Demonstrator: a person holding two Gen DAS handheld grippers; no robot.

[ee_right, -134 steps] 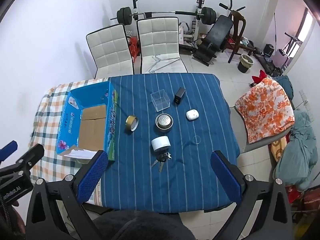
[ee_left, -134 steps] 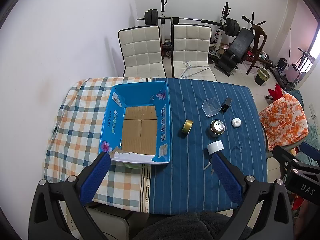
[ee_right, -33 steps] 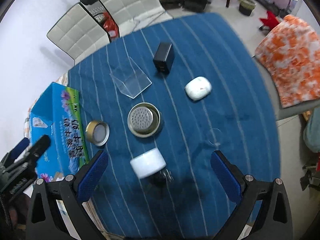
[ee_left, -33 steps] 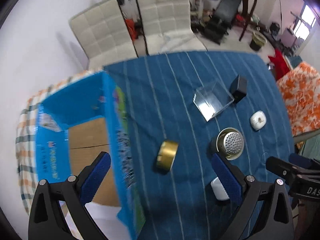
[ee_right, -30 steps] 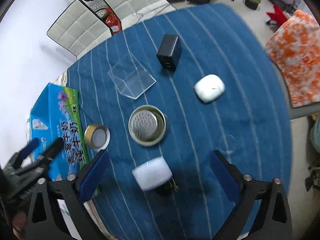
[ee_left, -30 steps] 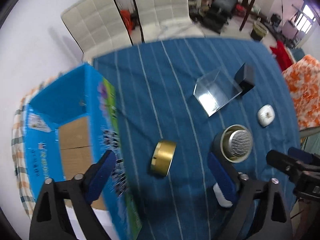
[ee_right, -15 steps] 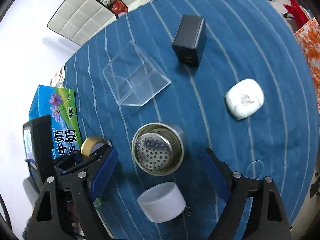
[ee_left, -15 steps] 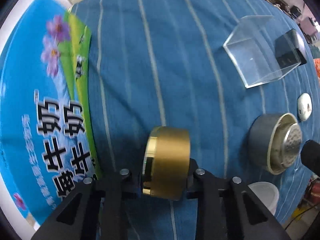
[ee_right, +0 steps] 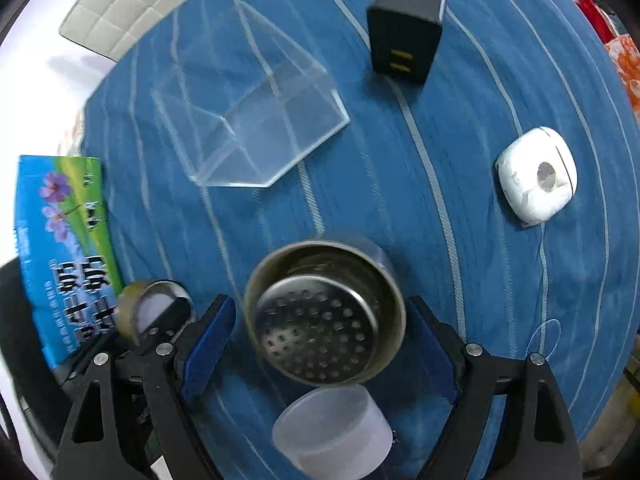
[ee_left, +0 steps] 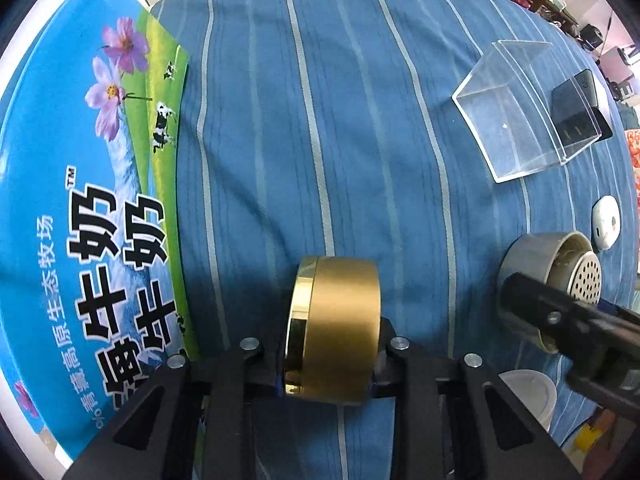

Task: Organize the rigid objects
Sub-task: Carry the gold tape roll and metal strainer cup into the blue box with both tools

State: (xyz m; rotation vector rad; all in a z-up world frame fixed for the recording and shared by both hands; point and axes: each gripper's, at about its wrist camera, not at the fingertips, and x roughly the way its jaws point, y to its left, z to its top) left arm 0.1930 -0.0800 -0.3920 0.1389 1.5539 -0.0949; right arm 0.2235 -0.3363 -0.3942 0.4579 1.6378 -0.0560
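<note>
Now that both grippers have come down close to the blue striped table [ee_left: 340, 100], the left gripper [ee_left: 330, 364] has closed tight on the round gold tin [ee_left: 332, 328], so it can go into the blue milk carton box [ee_left: 80, 184] just beside it. The right gripper [ee_right: 320, 340] is wide open around the round steel strainer cup [ee_right: 324, 316], not touching it yet.

Gold tin [ee_left: 334, 330] clamped in left gripper [ee_left: 326, 372]

The round gold tin [ee_left: 332, 330] lies on its side just right of the blue printed milk carton box [ee_left: 80, 208] at the counter's [ee_left: 320, 120] left side; the perforated steel cup [ee_right: 324, 316] stands right of it, with the clear plastic cube box [ee_right: 248, 116] behind.
</note>
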